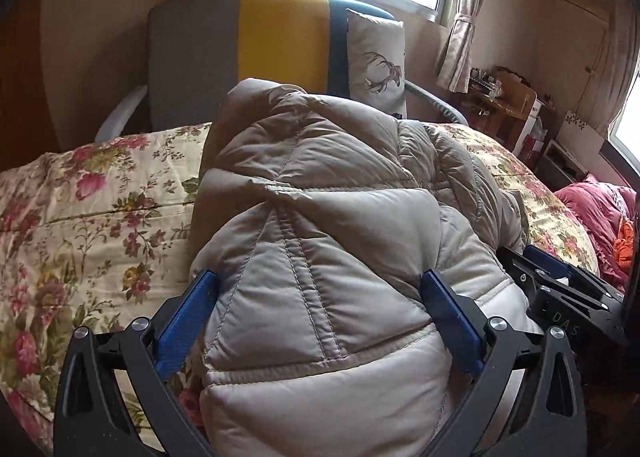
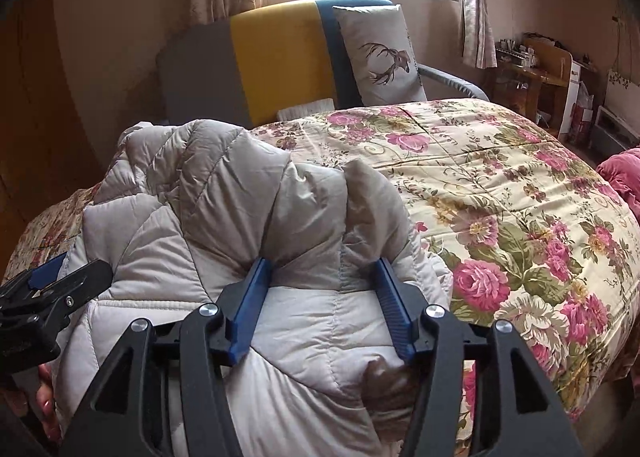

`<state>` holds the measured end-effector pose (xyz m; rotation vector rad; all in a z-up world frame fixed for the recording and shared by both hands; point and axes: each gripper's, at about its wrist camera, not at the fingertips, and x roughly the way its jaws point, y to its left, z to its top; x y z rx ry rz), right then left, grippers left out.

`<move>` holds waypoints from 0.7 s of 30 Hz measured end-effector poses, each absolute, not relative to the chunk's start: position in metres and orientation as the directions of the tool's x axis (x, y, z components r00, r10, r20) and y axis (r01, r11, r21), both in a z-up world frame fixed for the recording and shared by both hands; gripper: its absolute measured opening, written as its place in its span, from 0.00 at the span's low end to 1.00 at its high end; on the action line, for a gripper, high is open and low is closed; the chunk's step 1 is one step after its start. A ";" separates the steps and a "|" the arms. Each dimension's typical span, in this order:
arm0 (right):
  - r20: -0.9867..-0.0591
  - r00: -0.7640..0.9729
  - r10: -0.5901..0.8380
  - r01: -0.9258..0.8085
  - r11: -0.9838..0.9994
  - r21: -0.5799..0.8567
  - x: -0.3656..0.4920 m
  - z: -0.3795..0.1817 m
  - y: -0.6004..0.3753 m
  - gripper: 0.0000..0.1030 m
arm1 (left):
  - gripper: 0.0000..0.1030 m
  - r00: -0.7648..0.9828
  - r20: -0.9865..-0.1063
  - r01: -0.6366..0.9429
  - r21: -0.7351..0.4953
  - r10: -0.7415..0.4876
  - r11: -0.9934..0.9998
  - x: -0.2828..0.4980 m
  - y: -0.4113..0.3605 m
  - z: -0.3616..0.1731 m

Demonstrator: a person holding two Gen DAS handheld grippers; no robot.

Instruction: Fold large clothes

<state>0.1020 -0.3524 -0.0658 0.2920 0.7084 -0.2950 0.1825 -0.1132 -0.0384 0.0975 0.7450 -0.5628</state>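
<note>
1. A pale beige quilted puffer jacket (image 1: 320, 217) lies bunched on a bed under a floral quilt (image 1: 100, 197); its shell is smooth and faintly glossy, stitched into puffy panels by straight and slanting seams, with a double-stitched seam running up its middle in the left wrist view.
2. In the right wrist view the jacket (image 2: 208, 225) sits toward 9 o'clock of the bed, folded over itself in thick rolls; a brownish lining shows at a fold toward 6 o'clock.
3. The left gripper (image 1: 320, 285) straddles the near bulge of the jacket, its blue fingers (image 1: 188, 321) spread wide on either side; the padding fills the gap, and whether the pads actually press it I cannot tell.
4. The right gripper (image 2: 324, 269) stands with its jaws parted around a fold of the jacket; the fabric lies between the blue fingers (image 2: 394, 305), seemingly loose rather than pinched.
5. At 12 o'clock a headboard (image 1: 280, 37) in grey, yellow and dark blue backs a stag-print pillow (image 1: 376, 61); a red quilt (image 1: 600, 213) lies at 3 o'clock.
</note>
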 end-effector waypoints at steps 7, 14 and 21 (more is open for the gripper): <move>-0.722 0.681 -0.125 0.381 0.902 0.203 0.119 -0.078 -0.371 0.53 | 0.97 0.552 -0.722 0.517 -0.095 -0.416 0.851 0.200 -0.133 -0.051; -0.684 0.716 -0.139 0.369 0.907 0.203 0.109 -0.075 -0.364 0.55 | 0.97 0.557 -0.697 0.523 -0.128 -0.452 0.842 0.193 -0.122 -0.048; -0.651 0.737 -0.182 0.381 0.907 0.178 0.097 -0.060 -0.353 0.62 | 0.97 0.560 -0.669 0.520 -0.174 -0.488 0.836 0.176 -0.094 -0.039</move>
